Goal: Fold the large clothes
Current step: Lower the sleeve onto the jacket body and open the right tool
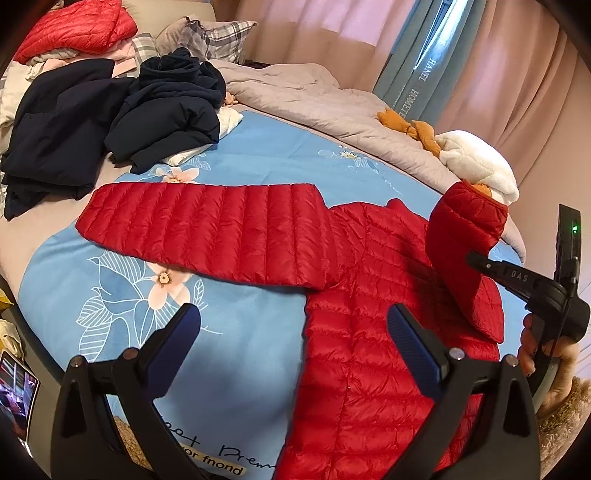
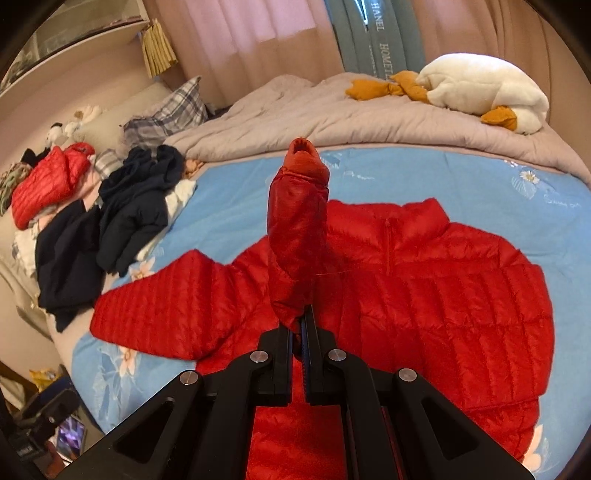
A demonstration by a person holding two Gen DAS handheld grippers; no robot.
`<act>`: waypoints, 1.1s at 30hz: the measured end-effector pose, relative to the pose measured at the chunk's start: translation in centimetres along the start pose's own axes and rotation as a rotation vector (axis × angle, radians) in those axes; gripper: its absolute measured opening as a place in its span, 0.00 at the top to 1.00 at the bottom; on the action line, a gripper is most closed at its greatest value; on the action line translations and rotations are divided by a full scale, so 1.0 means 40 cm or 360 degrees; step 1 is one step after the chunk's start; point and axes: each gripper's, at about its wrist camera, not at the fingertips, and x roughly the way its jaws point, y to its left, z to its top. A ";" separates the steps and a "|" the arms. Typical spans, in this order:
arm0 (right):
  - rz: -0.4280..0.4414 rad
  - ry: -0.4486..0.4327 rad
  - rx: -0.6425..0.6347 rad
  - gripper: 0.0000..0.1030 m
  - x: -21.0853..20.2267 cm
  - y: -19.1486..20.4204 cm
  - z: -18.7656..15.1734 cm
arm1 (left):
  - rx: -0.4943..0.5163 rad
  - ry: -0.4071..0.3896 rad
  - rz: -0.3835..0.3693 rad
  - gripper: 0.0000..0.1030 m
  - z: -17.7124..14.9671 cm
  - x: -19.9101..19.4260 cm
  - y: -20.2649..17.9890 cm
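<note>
A red quilted down jacket [image 1: 354,332] [image 2: 424,280] lies flat on the blue floral sheet [image 1: 229,332]. One sleeve [image 1: 207,229] stretches out flat to the left. The other sleeve [image 2: 295,236] [image 1: 465,251] is lifted above the jacket body, cuff pointing away, pinched near its lower end by my right gripper [image 2: 301,325], which is shut on it. In the left wrist view that right gripper [image 1: 480,260] comes in from the right, held by a hand [image 1: 532,354]. My left gripper [image 1: 295,328] hovers open over the jacket's lower left edge, nothing between its fingers.
A pile of dark navy clothes [image 1: 110,122] and a folded red jacket [image 1: 77,29] lie at the far left of the bed. A grey duvet [image 2: 332,118] with a white and orange plush goose [image 2: 480,92] lies along the far side. A phone [image 1: 14,391] sits off the bed's left edge.
</note>
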 end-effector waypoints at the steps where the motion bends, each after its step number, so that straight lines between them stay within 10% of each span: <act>1: 0.0005 0.0007 0.0002 0.95 0.003 -0.001 -0.002 | 0.0000 0.0003 0.0002 0.02 0.000 0.001 0.000; 33: 0.0030 0.0262 -0.0091 0.95 0.096 0.047 -0.065 | -0.0017 0.0034 0.0023 0.02 -0.006 0.015 0.018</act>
